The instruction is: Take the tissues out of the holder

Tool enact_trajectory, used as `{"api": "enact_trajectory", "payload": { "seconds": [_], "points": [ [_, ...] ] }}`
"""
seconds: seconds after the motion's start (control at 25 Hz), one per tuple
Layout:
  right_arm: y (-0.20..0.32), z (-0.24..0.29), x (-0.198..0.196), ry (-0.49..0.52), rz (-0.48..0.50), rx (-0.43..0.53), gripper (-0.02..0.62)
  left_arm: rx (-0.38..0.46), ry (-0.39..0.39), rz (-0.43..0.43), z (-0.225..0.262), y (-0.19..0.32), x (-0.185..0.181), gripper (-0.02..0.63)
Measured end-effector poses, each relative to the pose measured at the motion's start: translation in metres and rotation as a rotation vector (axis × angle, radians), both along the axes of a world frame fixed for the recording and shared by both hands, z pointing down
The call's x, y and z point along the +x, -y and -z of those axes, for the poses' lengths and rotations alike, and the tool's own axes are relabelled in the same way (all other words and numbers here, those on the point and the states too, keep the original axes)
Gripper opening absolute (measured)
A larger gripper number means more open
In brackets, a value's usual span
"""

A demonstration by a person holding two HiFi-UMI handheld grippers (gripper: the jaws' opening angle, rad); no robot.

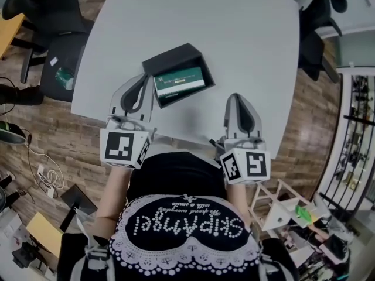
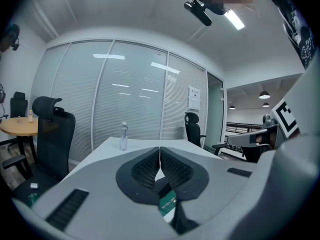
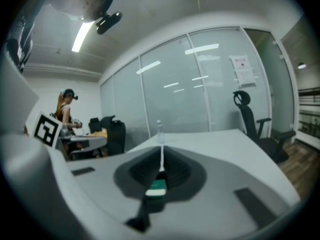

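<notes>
So the black tissue holder (image 1: pixel 171 58) sits near the front edge of the white table (image 1: pixel 234 28), around 12 o'clock from the person. The green tissue pack (image 1: pixel 179 81) is lying inside it, so nothing's out yet. Left gripper (image 1: pixel 142 78) is right at the holder's 9 o'clock, claw pressed together with nothing in it. Right gripper (image 1: pixel 235 97) hangs at the holder's 4 o'clock, a bit apart, claw also squeezed closed on nothing. My guess: they flank the holder so 1 can steady it while the other grabs the pack, but the claws have to spread first. A water bottle (image 2: pixel 123 136) stands way off at the far end.
</notes>
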State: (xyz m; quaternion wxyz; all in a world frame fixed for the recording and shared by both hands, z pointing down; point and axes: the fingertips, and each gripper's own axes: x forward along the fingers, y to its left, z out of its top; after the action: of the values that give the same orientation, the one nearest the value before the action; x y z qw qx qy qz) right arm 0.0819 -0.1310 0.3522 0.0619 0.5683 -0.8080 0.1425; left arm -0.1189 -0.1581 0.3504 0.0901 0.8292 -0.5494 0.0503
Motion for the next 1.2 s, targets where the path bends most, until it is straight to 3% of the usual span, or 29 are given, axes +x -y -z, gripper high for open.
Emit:
{"api": "enact_trajectory", "payload": {
  "seconds": [0.84, 1.2],
  "points": [
    [-0.004, 0.009, 0.017, 0.02, -0.01, 0.033, 0.035, 0.02, 0.015, 0.016, 0.01, -0.008, 0.006, 0.031],
    [0.001, 0.009, 0.026, 0.024, -0.03, 0.038, 0.035, 0.03, 0.031, -0.059, 0.012, 0.0, 0.023, 0.032]
  ]
}}
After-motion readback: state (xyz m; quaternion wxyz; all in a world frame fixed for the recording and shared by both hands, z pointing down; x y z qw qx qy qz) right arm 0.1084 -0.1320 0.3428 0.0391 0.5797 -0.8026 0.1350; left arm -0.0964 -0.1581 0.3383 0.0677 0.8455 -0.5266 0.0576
